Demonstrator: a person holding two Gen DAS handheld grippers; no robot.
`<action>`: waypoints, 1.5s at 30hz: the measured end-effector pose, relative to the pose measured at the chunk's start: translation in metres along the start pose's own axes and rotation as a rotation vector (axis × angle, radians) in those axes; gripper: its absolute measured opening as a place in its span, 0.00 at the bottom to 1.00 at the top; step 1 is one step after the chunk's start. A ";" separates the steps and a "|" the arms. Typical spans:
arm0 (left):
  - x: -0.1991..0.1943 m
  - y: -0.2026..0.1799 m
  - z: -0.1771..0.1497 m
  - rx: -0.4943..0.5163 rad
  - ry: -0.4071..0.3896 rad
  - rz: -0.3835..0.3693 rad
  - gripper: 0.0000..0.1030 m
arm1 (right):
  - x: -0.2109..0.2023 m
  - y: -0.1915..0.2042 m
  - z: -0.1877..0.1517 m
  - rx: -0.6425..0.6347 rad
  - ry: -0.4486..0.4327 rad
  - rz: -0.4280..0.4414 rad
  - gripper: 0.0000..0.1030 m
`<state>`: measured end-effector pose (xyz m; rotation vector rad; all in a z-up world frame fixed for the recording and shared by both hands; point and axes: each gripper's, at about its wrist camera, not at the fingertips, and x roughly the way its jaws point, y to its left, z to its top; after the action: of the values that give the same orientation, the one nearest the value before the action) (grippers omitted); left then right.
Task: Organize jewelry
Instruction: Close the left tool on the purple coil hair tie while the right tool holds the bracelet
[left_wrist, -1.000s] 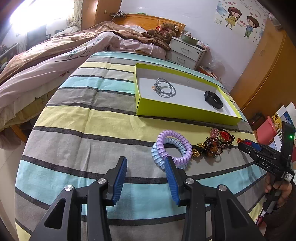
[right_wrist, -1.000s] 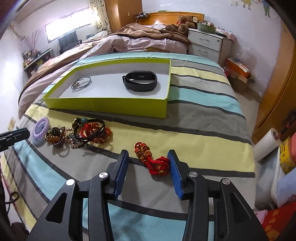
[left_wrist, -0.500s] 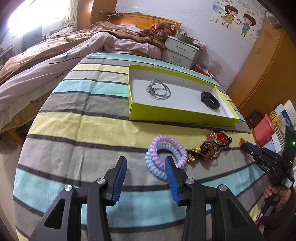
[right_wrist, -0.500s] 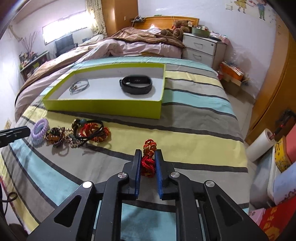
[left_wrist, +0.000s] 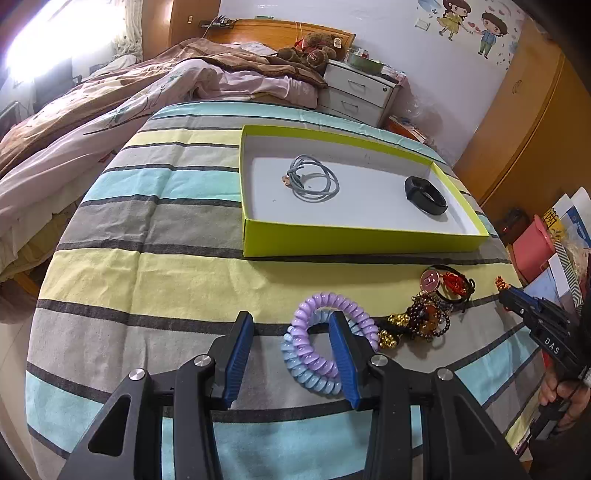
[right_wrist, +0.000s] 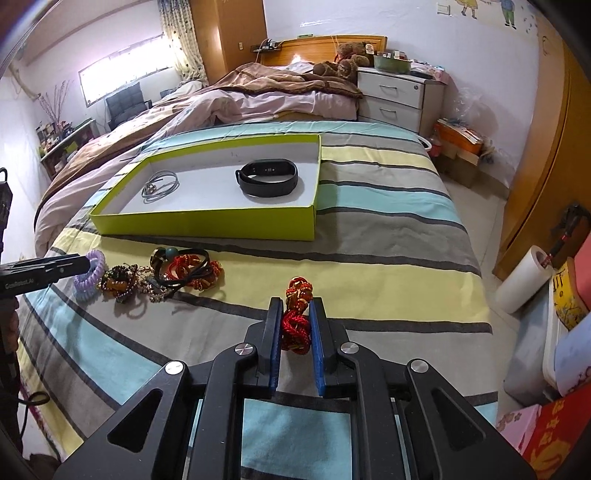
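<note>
the right gripper (right_wrist: 295, 328) has just closed its jaws, and its 2 blue pads (right_wrist: 275, 343) now press on the sides of a red knotted cord bracelet (right_wrist: 295, 325), whose gold and orange beaded end sticks out past the fingertips over a yellow stripe of the striped bedspread (right_wrist: 388, 266). the cord is pinched from both sides, low over the cloth; whether it is lifted clear cannot be told.

the left gripper (left_wrist: 291, 343) stands partly open with nothing gripped. its right finger (left_wrist: 343, 362) sits in front of the ring of a purple spiral hair tie (left_wrist: 314, 332) that lies on a blue spiral hair tie (left_wrist: 306, 373), while its left finger (left_wrist: 238, 358) stands apart over bare cloth; whether the right finger touches the coils cannot be told.

just to the right of the spiral ties in the left wrist view lies a heap of beaded bracelets (left_wrist: 424, 325), then a black cord with a round pink charm (left_wrist: 430, 278) and red knotwork.

farther up the bed lies a shallow lime green box (left_wrist: 351, 240) with a white floor. in it lie a grey looped cord (left_wrist: 314, 179) toward its left and a black fitness band (left_wrist: 424, 195) toward its right, well apart.

beyond the box are a rumpled pink and brown quilt (left_wrist: 110, 122) and a white bedside cabinet (left_wrist: 358, 92).
</note>
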<state>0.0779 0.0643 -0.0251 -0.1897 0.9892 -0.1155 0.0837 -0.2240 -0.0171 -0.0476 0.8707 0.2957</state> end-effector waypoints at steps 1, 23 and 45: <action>0.000 -0.002 0.000 0.008 0.000 0.001 0.40 | 0.000 0.000 -0.001 0.001 0.001 -0.001 0.14; -0.023 -0.006 0.003 0.030 -0.064 0.007 0.10 | -0.008 0.004 -0.001 0.016 -0.021 0.009 0.14; 0.007 0.000 0.005 0.131 0.036 0.138 0.23 | -0.011 0.012 0.004 0.008 -0.040 0.027 0.14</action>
<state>0.0862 0.0631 -0.0280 0.0007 1.0236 -0.0572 0.0765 -0.2142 -0.0053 -0.0221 0.8330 0.3171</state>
